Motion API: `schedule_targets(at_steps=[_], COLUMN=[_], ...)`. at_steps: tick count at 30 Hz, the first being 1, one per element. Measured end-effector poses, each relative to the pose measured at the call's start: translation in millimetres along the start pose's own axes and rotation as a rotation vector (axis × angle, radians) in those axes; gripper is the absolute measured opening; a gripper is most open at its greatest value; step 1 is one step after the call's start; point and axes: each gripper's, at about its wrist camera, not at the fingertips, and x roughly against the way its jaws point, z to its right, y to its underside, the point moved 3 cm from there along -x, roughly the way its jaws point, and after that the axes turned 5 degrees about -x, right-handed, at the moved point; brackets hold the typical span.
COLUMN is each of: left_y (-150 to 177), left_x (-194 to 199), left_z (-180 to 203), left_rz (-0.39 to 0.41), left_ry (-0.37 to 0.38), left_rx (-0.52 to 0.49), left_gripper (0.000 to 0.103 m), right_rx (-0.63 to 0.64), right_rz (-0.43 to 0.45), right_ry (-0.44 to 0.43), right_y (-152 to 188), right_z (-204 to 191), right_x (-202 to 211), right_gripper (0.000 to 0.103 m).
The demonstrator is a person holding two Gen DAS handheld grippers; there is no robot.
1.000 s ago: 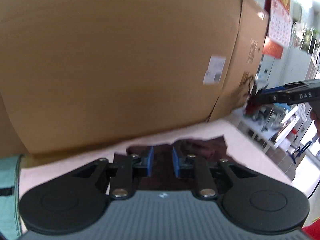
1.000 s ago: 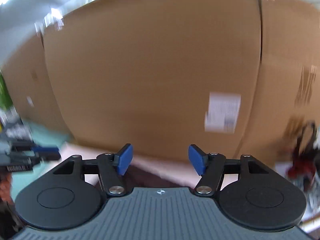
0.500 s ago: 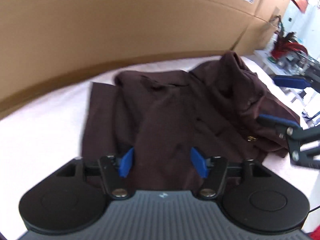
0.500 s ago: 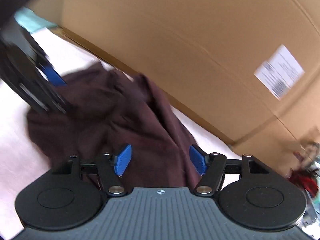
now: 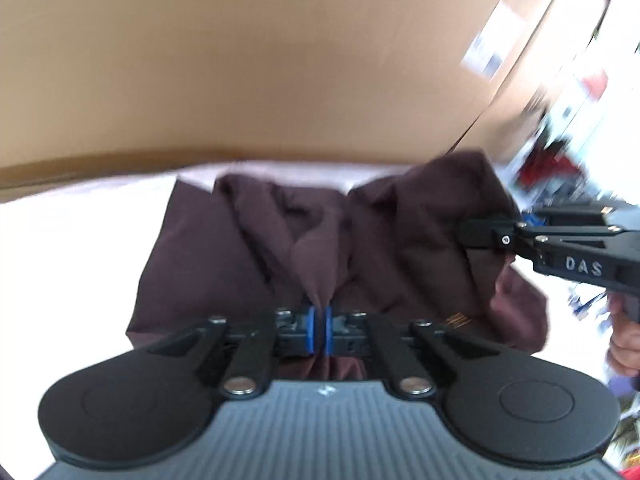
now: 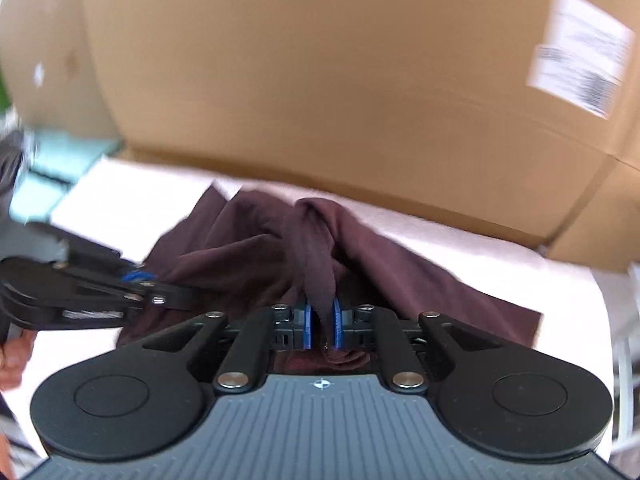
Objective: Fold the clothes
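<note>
A crumpled dark brown garment [image 5: 248, 248] lies on a white table [image 5: 68, 264]. My left gripper [image 5: 319, 328] is shut on a pinched ridge of this cloth, pulled taut toward the camera. In the right wrist view the same garment [image 6: 400, 264] rises in a fold into my right gripper [image 6: 321, 326], whose blue pads clamp it. The right gripper [image 5: 472, 232] also shows in the left view, biting the garment's raised right edge. The left gripper [image 6: 176, 300] appears at left in the right view, against the cloth.
A tall cardboard box wall [image 5: 280, 60] with a white label [image 6: 580, 52] stands right behind the table. A pale green object [image 6: 52, 168] sits at the far left. Blurred clutter [image 5: 560, 160] lies beyond the table's right end. A hand [image 5: 624, 344] holds the right gripper.
Half a second ago both grippers were open above the garment. Now both have come down and shut on folds of the brown cloth, which is lifted into ridges.
</note>
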Motion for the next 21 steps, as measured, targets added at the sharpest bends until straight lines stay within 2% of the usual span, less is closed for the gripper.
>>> schedule_targets(at_steps=[2, 4, 6, 8, 9, 14, 15, 17, 18, 19, 21], left_y=[-4.7, -19.9, -37.0, -55.8, -56.9, -45.3, -42.9, -38.2, -35.9, -33.5, -28.3], left_x=[24.2, 58.3, 100.5, 140.0, 142.0, 117.5, 112.6, 103.1, 98.3, 93.6, 80.5], left_z=[11.6, 25.5, 34.0, 37.3, 37.2, 33.5, 32.7, 31.0, 30.1, 29.2, 30.7], left_rz=[0.073, 0.190, 0.325, 0.426, 0.419, 0.274, 0.245, 0.187, 0.158, 0.128, 0.073], left_ry=[0.055, 0.103, 0.128, 0.123, 0.118, 0.093, 0.087, 0.077, 0.072, 0.067, 0.068], left_rx=[0.038, 0.060, 0.063, 0.027, 0.005, -0.107, -0.129, -0.174, -0.196, -0.218, -0.273], left_gripper=[0.000, 0.000, 0.000, 0.000, 0.000, 0.000, 0.004, 0.021, 0.042, 0.049, 0.051], right_rx=[-0.076, -0.143, -0.205, -0.263, -0.283, -0.337, -0.324, -0.316, -0.322, -0.321, -0.310], right_rz=[0.035, 0.110, 0.191, 0.270, 0.303, 0.446, 0.461, 0.469, 0.465, 0.458, 0.437], right_ry=[-0.010, -0.021, -0.030, -0.041, -0.048, -0.089, -0.089, -0.089, -0.097, -0.083, -0.028], right_y=[-6.8, -22.7, -38.0, -49.7, -54.6, -74.4, -75.9, -76.2, -75.7, -72.0, -60.8], right_z=[19.3, 35.7, 49.9, 61.7, 64.1, 60.7, 54.8, 45.6, 43.9, 43.1, 43.0], right_x=[27.8, 64.2, 101.9, 139.3, 153.7, 208.0, 213.8, 222.6, 228.1, 233.3, 243.2], right_gripper=[0.010, 0.010, 0.010, 0.010, 0.010, 0.010, 0.010, 0.010, 0.010, 0.010, 0.010])
